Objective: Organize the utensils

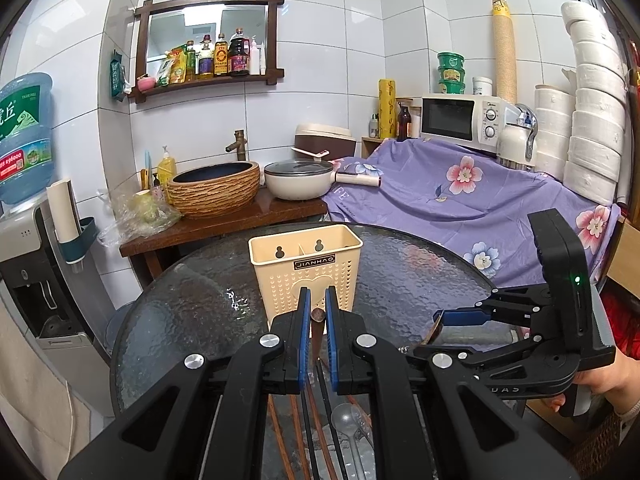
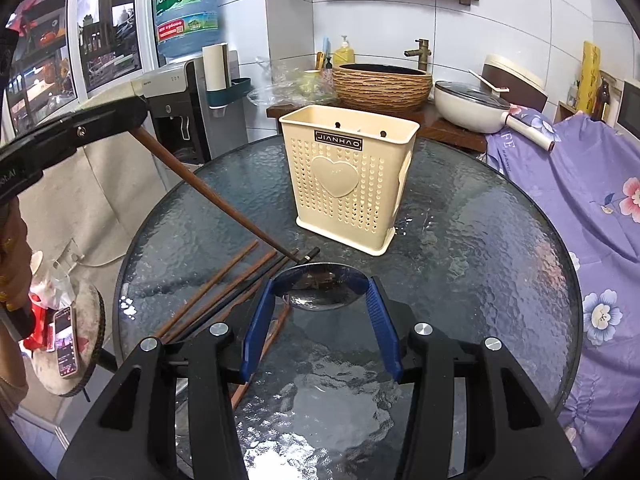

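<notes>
A cream perforated utensil holder [image 1: 306, 268] [image 2: 348, 176] stands upright on the round glass table [image 2: 480, 248]. My left gripper [image 1: 319, 296] [image 2: 134, 120] is shut on a brown chopstick [image 1: 318, 315] [image 2: 208, 192]. It slants down, and its tip rests near the loose chopsticks [image 2: 216, 292] [image 1: 304, 420] lying on the glass. My right gripper [image 2: 323, 286] [image 1: 436, 328] is shut on the bowl of a metal spoon [image 2: 328, 300], held in front of the holder. A clear plastic spoon [image 1: 348, 420] lies beside the chopsticks.
Behind the table a wooden counter carries a woven basin [image 1: 216, 192] and a white pan [image 1: 298, 184]. A purple flowered cloth [image 1: 460, 200] covers the right side, with a microwave [image 1: 460, 120] on it. A water dispenser [image 2: 188, 92] stands left. A phone [image 2: 66, 340] lies on a stool.
</notes>
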Demonstrator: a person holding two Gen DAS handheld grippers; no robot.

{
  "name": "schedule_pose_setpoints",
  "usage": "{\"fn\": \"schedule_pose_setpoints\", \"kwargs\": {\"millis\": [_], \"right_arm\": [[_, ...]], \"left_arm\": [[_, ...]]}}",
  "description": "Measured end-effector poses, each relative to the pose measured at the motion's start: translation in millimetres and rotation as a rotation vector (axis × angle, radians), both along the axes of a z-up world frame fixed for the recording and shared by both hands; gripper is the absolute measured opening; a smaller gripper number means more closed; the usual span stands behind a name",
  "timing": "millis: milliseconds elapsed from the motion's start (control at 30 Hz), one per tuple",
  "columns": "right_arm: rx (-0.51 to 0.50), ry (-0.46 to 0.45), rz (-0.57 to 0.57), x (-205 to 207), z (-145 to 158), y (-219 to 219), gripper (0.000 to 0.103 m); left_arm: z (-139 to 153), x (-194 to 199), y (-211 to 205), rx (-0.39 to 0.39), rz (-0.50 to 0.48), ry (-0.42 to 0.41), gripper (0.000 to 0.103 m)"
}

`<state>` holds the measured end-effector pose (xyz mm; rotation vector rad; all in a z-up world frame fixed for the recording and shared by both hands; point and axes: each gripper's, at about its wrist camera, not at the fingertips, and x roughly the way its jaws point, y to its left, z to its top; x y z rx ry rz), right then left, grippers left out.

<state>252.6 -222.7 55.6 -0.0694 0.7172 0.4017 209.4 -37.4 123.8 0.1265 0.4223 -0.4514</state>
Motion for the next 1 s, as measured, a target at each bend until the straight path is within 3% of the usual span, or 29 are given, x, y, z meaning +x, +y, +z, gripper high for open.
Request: {"fn": "schedule_pose_setpoints", "kwargs": {"millis": [1000], "right_arm": [[0.102, 0.056, 0.027, 23.3, 38.8, -13.3, 0.048]], "left_arm": [[30.4, 35.0, 0.0, -0.055, -0.051, 0.048, 0.007]]}}
